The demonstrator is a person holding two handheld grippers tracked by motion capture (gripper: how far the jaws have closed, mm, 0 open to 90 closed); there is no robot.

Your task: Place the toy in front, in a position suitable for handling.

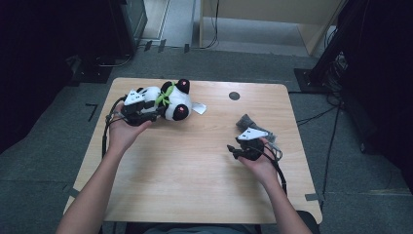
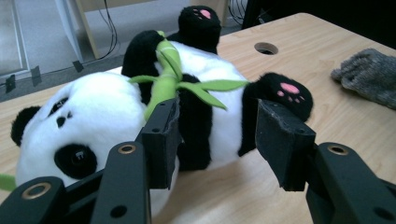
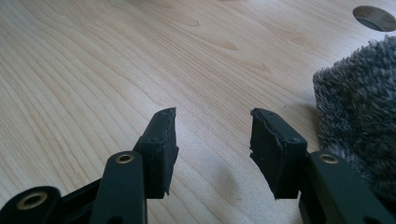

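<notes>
A black-and-white plush panda (image 1: 171, 101) with a green bamboo sprig (image 2: 170, 70) lies on its side at the table's far left. My left gripper (image 1: 157, 111) is shut on it: in the left gripper view (image 2: 217, 128) one pad presses into the body by the bamboo, the other against a black leg with a pink paw (image 2: 289, 88), and a black limb sits between them. My right gripper (image 1: 233, 150) rests low over the table at the right, and its jaws (image 3: 212, 128) stand open with bare wood between them. A grey knitted cloth (image 1: 246, 121) lies just beyond it.
The light wooden table (image 1: 195, 165) has a round cable hole (image 1: 234, 95) near its far edge. A white tag (image 1: 198, 108) sticks out beside the panda. The grey cloth (image 3: 359, 121) lies close to the right gripper's right jaw. Dark stands and cables surround the table on the floor.
</notes>
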